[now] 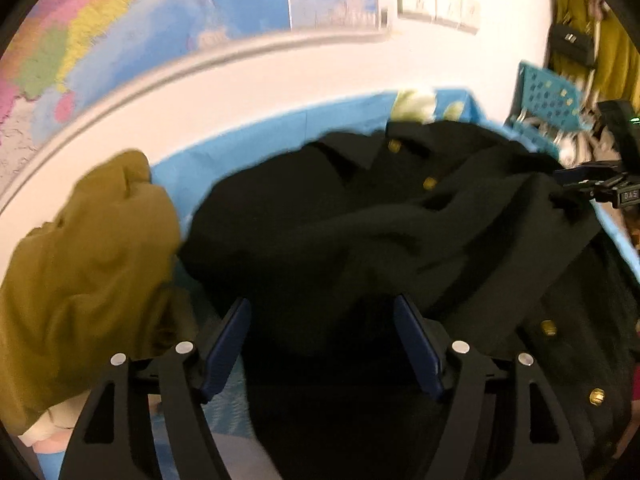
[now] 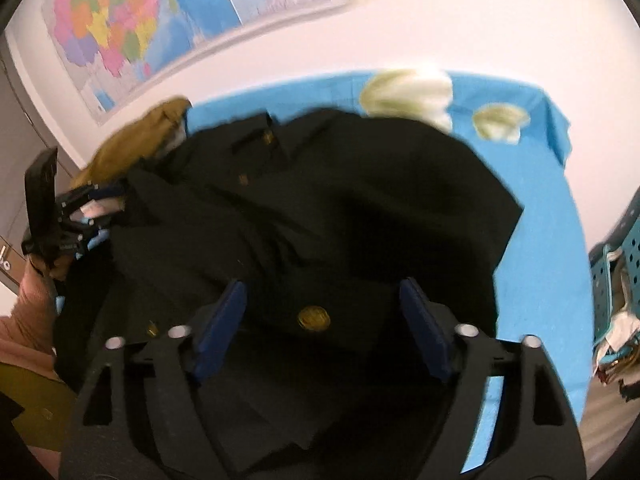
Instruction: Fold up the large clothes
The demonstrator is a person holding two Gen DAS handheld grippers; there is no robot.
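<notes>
1. Coat [image 1: 360, 224] lies rumpled on the blue counter [image 2: 552, 240], beside an olive garment [image 1: 92, 264].
2. Both grippers, left [image 1: 322, 340] and right [image 2: 322, 320], hover with jaws open, empty.
3. Each should probably pinch one edge, then pull flat.

Lighting: bright, even, indoor. Motion blur throughout; fisheye bending and dark vignette at frame corners; coat [image 1: 400, 232] underexposed, detail lost.

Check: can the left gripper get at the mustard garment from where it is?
Probably yes. The left gripper is open over the black coat, and the mustard garment lies right beside it on its left, uncovered. Nothing visible sits between them.
</notes>
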